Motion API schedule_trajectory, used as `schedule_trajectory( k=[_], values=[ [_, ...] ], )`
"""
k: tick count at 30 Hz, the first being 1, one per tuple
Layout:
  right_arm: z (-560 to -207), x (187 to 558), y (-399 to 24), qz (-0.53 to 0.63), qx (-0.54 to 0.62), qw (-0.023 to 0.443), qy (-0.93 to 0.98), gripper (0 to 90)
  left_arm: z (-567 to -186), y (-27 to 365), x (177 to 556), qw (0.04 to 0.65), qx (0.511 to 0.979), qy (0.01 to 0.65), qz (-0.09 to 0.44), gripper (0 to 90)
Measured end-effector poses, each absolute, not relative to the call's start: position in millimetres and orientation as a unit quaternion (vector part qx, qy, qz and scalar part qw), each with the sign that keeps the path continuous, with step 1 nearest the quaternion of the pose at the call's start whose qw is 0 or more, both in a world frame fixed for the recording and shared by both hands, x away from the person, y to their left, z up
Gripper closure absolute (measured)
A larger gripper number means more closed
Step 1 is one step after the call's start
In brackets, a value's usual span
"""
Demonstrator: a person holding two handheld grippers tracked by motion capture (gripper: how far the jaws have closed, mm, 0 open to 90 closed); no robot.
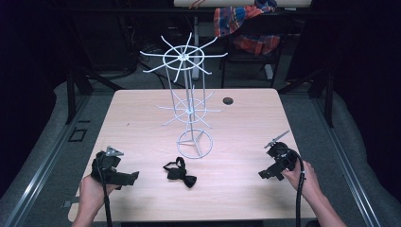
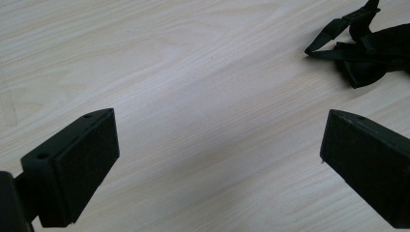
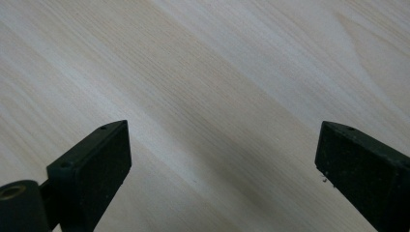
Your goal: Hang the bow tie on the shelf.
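Bow tie (image 1: pixel 180 172) lies flat near table (image 1: pixel 142 118) front edge, just before the wire rack (image 1: pixel 188 101). Left gripper (image 2: pixel 217 159) and right gripper (image 3: pixel 222 169) both spread, empty, flanking it. Probably best to pinch the strap loop, not the knot, then hook it on a rack arm.

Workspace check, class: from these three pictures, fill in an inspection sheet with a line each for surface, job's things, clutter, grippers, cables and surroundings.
Surface: pale wood-grain table, with a small dark round hole near the far edge.
Job's things: white wire two-tier spoked rack upright mid-table; black fabric bow tie with strap lying flat in front of its base, apart from it.
Clutter: nothing seen.
Grippers: left gripper and right gripper both open, empty, low over the near table, either side of the bow tie.
Cables: a black cable trails from each gripper towards the person.
Surroundings: grey floor, dark frames, plaid cloth on a chair behind.
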State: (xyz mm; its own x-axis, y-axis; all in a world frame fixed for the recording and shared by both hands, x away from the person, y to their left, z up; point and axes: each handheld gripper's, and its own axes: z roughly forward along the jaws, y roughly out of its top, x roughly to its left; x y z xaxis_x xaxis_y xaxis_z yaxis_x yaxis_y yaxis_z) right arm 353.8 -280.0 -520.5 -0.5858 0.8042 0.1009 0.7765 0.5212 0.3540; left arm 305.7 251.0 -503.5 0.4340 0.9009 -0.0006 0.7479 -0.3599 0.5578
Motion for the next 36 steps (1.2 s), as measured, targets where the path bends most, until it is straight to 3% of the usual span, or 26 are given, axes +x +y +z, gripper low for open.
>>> schedule_trajectory(
  k=[16,36],
  values=[
    [-517.4,356.2,-280.3,0.156,0.432,0.033,0.887,5.1,-503.4,249.0,307.1,0.253,0.811,0.504,0.155,0.0],
    [-518.1,356.0,-279.8,0.161,0.435,0.028,0.885,5.0,-498.1,216.7,311.8,0.278,0.829,0.463,0.147,0.0]
  ],
)
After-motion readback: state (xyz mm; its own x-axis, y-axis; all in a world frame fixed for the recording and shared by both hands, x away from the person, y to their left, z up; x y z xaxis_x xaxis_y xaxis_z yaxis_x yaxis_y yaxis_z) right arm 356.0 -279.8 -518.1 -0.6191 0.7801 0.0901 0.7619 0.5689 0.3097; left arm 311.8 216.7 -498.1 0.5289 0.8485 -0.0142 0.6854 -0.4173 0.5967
